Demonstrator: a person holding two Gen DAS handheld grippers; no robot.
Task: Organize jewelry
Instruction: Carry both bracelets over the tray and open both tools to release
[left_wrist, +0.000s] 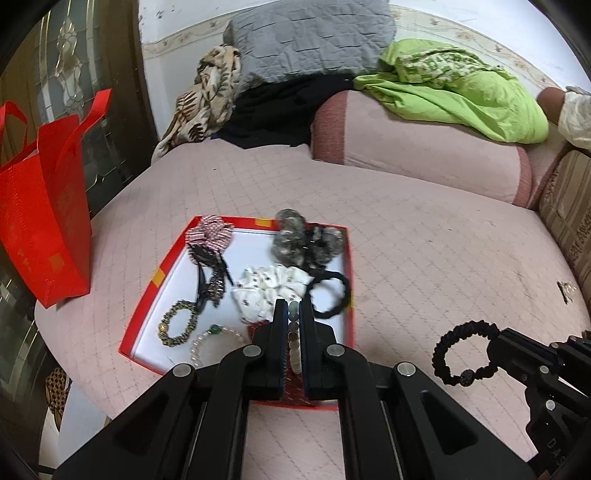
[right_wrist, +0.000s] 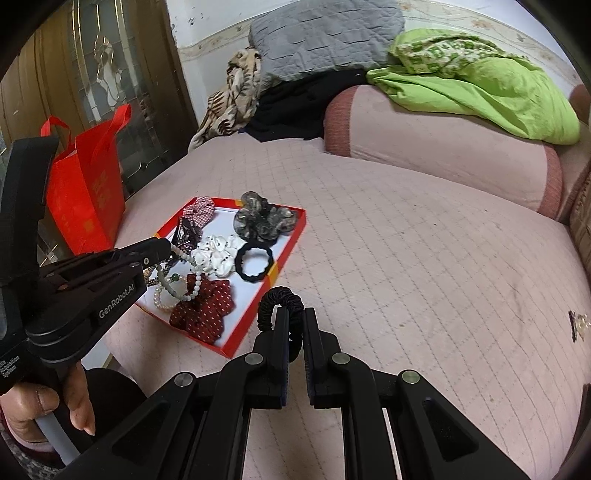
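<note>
A red box lid (left_wrist: 144, 299) (right_wrist: 291, 236) with a white floor lies on the pink bed and holds scrunchies, hair ties and bracelets. My left gripper (left_wrist: 293, 308) (right_wrist: 168, 247) is shut on a pale green-and-white bead bracelet (left_wrist: 293, 343) (right_wrist: 181, 284), which hangs over the box. My right gripper (right_wrist: 295, 314) (left_wrist: 496, 341) is shut on a black braided bracelet (right_wrist: 277, 301) (left_wrist: 463, 352), held above the bed just right of the box. A pearl bracelet (left_wrist: 207, 343) and a gold bead bracelet (left_wrist: 177, 323) lie in the box.
A red gift bag (left_wrist: 40, 218) (right_wrist: 88, 195) stands left of the box at the bed's edge. A small hair clip (left_wrist: 565, 290) (right_wrist: 578, 325) lies on the bed far right. A pink bolster (left_wrist: 424, 155), green cloth (left_wrist: 461, 92) and a grey pillow (left_wrist: 310, 40) lie behind.
</note>
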